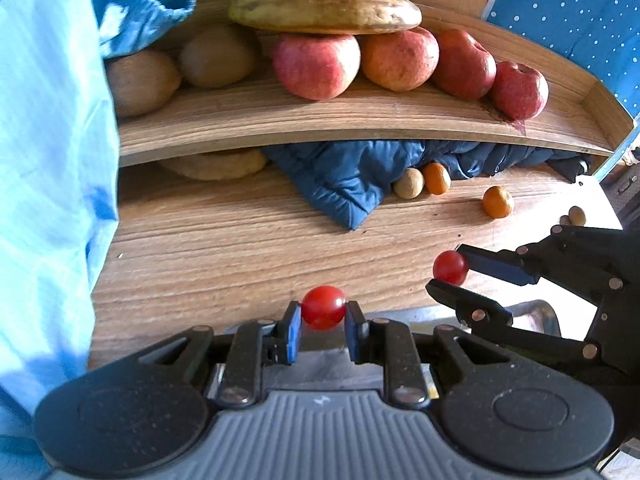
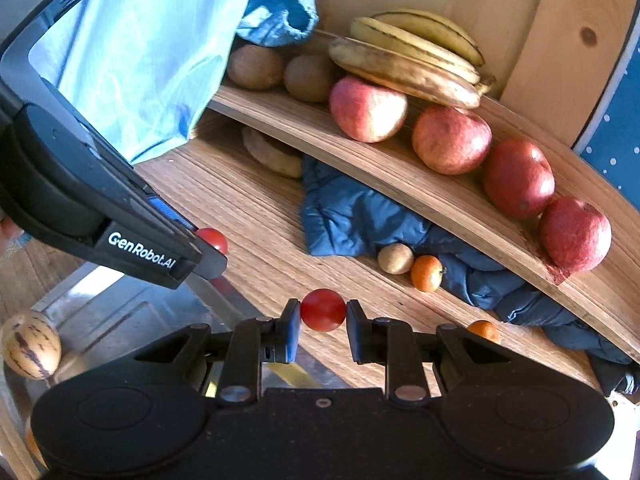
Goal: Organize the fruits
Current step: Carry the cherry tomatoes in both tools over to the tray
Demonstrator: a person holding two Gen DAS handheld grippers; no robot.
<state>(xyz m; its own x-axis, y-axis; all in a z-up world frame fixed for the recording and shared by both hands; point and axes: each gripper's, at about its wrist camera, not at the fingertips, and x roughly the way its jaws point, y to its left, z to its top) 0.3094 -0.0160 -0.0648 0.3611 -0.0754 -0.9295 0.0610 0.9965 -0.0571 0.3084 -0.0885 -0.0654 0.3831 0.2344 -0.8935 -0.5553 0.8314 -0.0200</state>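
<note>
Fingers on both sides are clamped on a small round red cherry tomato each: left gripper (image 1: pixel 323 314) has one (image 1: pixel 323 307), right gripper (image 2: pixel 323 316) the other (image 2: pixel 323 309), both held above the wood-grain table (image 1: pixel 224 248). Mid-carry, I reckon; next I need a free spot on the curved wooden shelf (image 1: pixel 320 120), probably away from the red apples (image 1: pixel 316 65).

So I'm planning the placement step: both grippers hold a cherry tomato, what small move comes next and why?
Probably carry both forward and up toward the shelf. The left gripper and right gripper are each shut on a cherry tomato, clear of the table, and the shelf already holds apples, kiwis and bananas, with bare wood along its front.
</note>
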